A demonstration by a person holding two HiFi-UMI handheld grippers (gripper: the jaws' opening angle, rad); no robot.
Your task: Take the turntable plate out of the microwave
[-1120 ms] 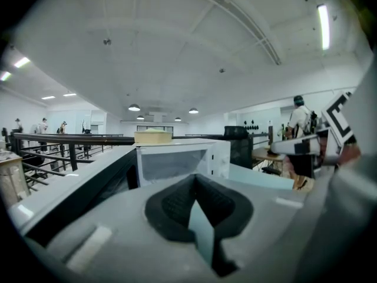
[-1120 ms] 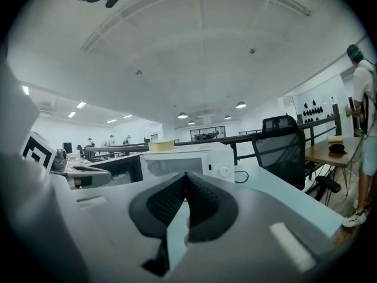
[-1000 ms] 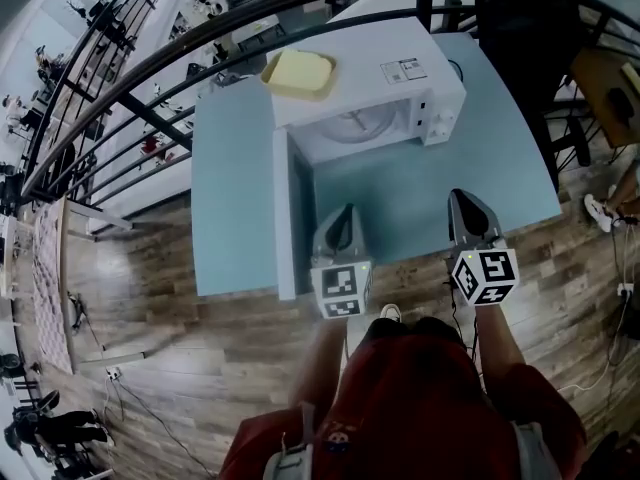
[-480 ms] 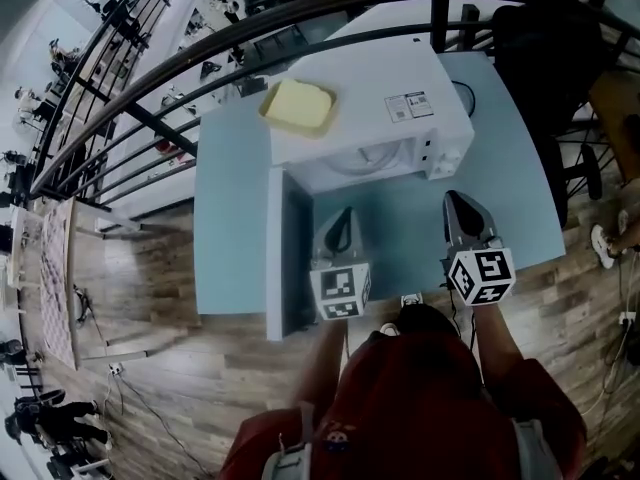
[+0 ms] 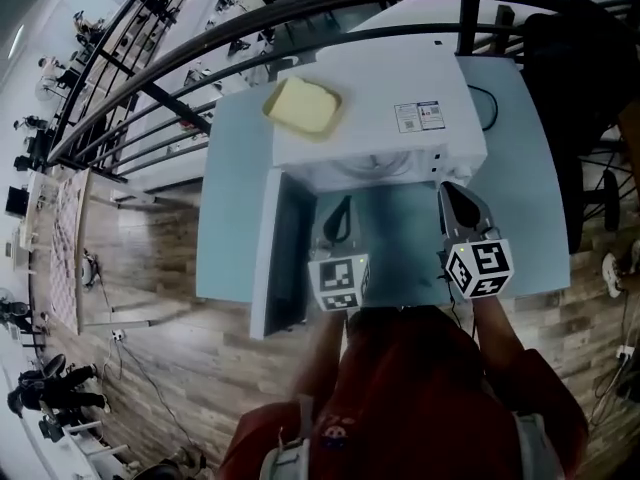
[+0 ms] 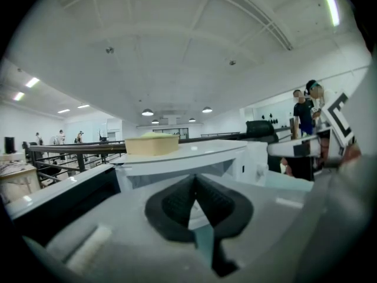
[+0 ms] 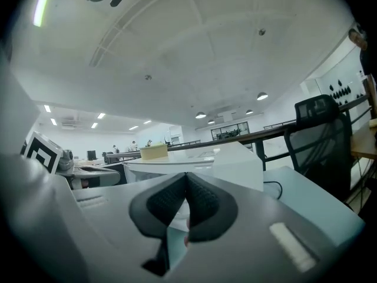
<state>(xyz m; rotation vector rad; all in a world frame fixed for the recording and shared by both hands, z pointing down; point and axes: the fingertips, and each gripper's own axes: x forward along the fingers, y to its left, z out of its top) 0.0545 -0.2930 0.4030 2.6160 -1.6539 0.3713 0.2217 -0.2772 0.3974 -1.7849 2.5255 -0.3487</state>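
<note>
A white microwave [image 5: 375, 98] stands on the light blue table [image 5: 232, 188], its door [image 5: 283, 253] swung open to the left. Inside the cavity only a pale curved edge of the turntable plate [image 5: 372, 171] shows. My left gripper [image 5: 340, 208] is shut and empty, just in front of the opening beside the door. My right gripper [image 5: 447, 190] is shut and empty too, near the microwave's front right corner. In the left gripper view the shut jaws [image 6: 194, 180] point nearly level at the microwave [image 6: 188, 158]. The right gripper view shows its shut jaws [image 7: 186, 178] before the microwave [image 7: 235, 158].
A yellow block [image 5: 303, 105] lies on top of the microwave. A black cable [image 5: 489, 103] runs over the table behind it. A black office chair [image 5: 590, 78] stands at the right, and a dark railing [image 5: 200, 58] curves behind the table. The floor is wood.
Both grippers have moved forward over the table toward the open microwave, still shut. The microwave and its door now sit closer in the head view.
</note>
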